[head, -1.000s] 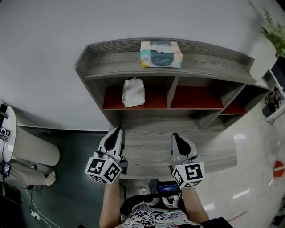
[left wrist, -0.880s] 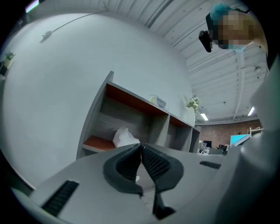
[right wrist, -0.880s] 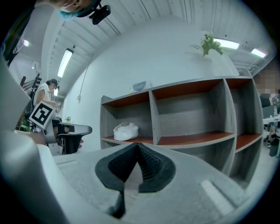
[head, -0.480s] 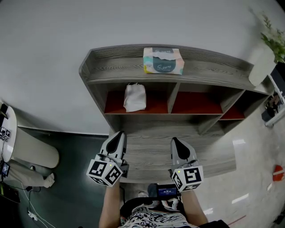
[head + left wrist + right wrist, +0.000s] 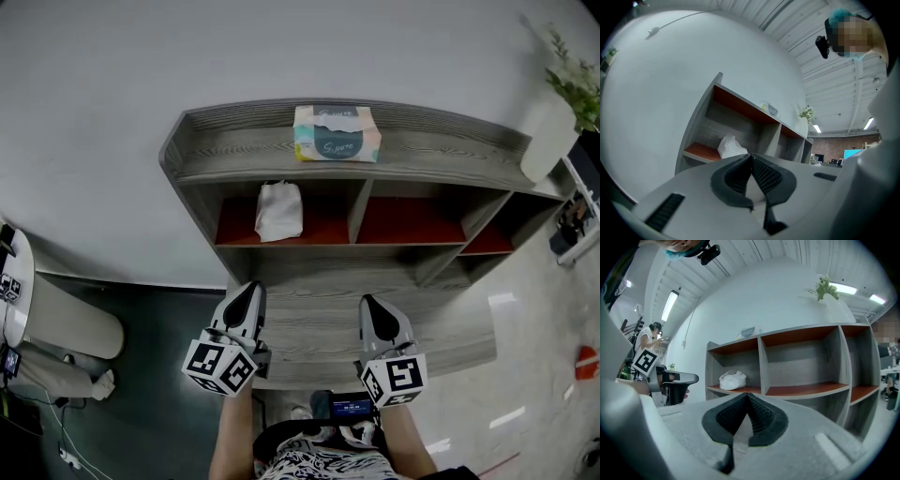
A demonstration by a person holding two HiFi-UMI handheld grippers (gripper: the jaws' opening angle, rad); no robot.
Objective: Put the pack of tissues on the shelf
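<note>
Holding my left gripper [image 5: 246,298] and right gripper [image 5: 373,309] closed tight, both empty; pack of tissues [image 5: 337,134] on shelf [image 5: 441,150] top board, well ahead of both jaw tips; placement judged done, hence standing clear

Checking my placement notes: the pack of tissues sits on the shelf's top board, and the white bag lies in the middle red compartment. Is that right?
Not quite. The white bag lies in the leftmost red compartment, not the middle one, as the head view shows. The rest stands: the pack of tissues does sit on the top board of the shelf.
</note>
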